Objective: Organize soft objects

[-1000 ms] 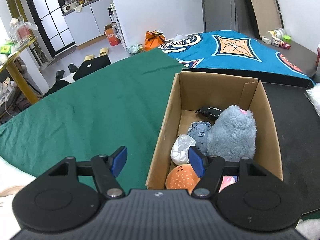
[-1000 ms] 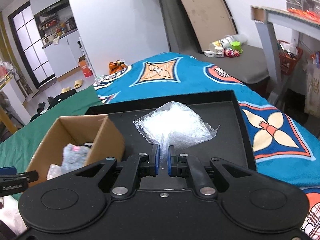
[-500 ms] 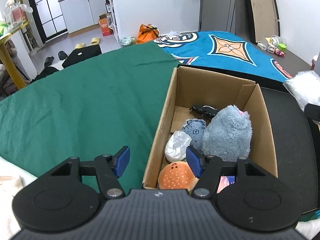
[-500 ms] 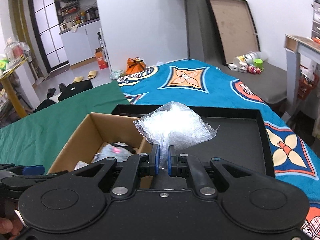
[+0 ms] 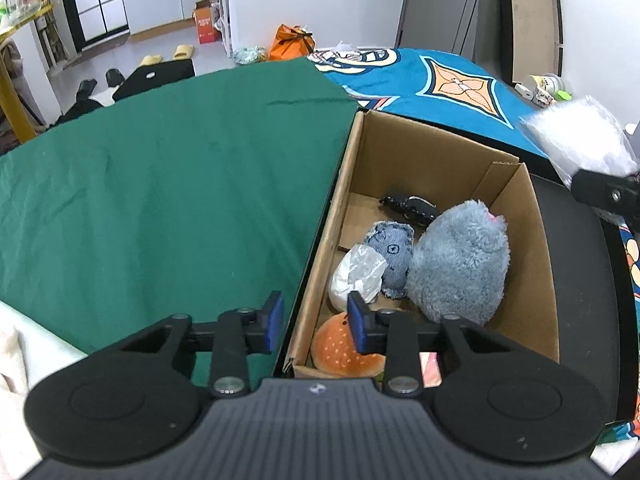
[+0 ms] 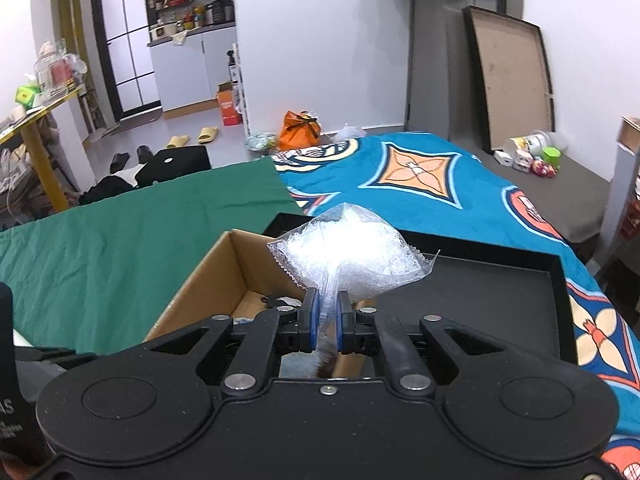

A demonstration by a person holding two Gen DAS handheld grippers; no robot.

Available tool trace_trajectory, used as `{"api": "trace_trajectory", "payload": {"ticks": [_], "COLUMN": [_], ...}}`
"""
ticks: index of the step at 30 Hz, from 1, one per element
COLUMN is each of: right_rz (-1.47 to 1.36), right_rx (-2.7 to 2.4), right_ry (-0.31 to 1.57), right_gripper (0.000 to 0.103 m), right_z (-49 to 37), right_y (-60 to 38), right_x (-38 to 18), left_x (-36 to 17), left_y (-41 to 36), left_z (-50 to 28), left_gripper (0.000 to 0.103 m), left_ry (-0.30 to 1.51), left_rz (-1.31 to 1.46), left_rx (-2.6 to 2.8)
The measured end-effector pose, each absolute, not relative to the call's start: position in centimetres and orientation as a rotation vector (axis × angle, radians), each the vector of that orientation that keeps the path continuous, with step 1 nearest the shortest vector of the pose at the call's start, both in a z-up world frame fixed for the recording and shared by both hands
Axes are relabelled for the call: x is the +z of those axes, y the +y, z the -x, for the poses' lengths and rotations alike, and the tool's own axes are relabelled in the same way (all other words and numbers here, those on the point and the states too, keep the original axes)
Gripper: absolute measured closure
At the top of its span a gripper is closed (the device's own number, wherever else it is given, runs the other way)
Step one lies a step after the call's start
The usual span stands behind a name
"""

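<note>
A cardboard box (image 5: 532, 280) holds a grey plush (image 5: 460, 264), a denim toy (image 5: 392, 252), a white bag (image 5: 358, 274), an orange burger plush (image 5: 340, 350) and a black item (image 5: 408, 206). My left gripper (image 5: 316, 322) straddles the box's left wall near its front corner. Its jaws are closing with the wall between them, and the pads stand clear of the cardboard. My right gripper (image 6: 328, 320) is shut on a clear bag of white beads (image 6: 348, 252). It holds the bag above the box's (image 6: 208, 280) far end. The bag (image 5: 580, 136) also shows at the left wrist view's right edge.
The box sits at the left end of a black tray (image 6: 500, 292). A green cloth (image 5: 160, 180) lies to its left and a blue patterned blanket (image 6: 420, 176) lies beyond. Shoes, an orange bag (image 6: 300, 130) and furniture stand on the far floor.
The left jaws have narrowed around the box's left wall. The right gripper has carried the bead bag left from over the tray to over the box, rising a little.
</note>
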State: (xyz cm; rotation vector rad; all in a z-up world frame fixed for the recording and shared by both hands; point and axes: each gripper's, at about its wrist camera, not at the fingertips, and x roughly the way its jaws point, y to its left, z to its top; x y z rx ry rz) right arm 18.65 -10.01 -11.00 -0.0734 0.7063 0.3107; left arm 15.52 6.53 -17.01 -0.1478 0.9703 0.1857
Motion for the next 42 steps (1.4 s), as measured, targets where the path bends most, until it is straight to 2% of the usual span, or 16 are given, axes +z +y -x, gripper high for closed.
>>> {"api": "trace_trajectory", "payload": {"ticks": [2,4,7,9,10,11,13,20,24,28,33,37,42], "right_rz": [0.082,0.087,0.095,0.091,0.089,0.092,0.104,0.077,0.044,0.008,-0.043,-0.088,-0.127], "right_rx": [0.321,0.333,0.353,0.362,0.369,0.382,0.388,0.323,0.274,0.238,0.230,0.235,0.226], "right_ry": [0.704,0.703,0.691,0.686,0.688,0.703,0.727,0.744,0.744,0.739,0.744,0.742,0.729], "right_gripper": [0.094,0.094,0.093,0.088,0.077,0.062,0.055,0.055,0.054,0.043,0.042,0.036,0.028], "right_z": [-18.8,-19.0,-19.0,-19.2,-19.3,-19.4,-19.4,-18.0,-17.2,-16.2,-14.9,-13.9,-12.8], "right_y": [-9.2,-8.5,-7.4,-6.9,-6.7,-6.5,-6.3,-8.7,-10.7,-12.5,-14.0,-15.0,-16.4], "right_x": [-10.9,-10.7,-10.3,-10.3,-10.4,-10.5,-10.9,-11.2,-10.9,-10.4,-10.1,-9.5,-8.5], "left_x": [-17.2,-17.2,-17.2,-17.3,-17.3,-17.3,-17.3,-17.0,-16.7,-16.4,-15.4,-14.2,-12.1], "left_y": [6.9,7.1,7.2,7.4,7.5,7.6,7.7,7.7,7.5,7.4,7.0,6.1,5.0], "left_z": [-15.5,-15.5,-15.5,-15.5,-15.5,-15.5,-15.5,-15.4,-15.3,-15.3,-15.0,-14.6,-13.5], "left_gripper": [0.084,0.087,0.087,0.088,0.088,0.088,0.087,0.087,0.083,0.080,0.068,0.066,0.054], "left_ry": [0.977,0.974,0.969,0.968,0.968,0.969,0.970,0.958,0.952,0.964,0.956,0.949,0.933], "left_rz": [0.172,0.181,0.188,0.198,0.202,0.207,0.212,0.208,0.196,0.209,0.191,0.152,0.129], "left_rx": [0.184,0.183,0.179,0.175,0.174,0.173,0.171,0.173,0.181,0.168,0.169,0.154,0.131]}}
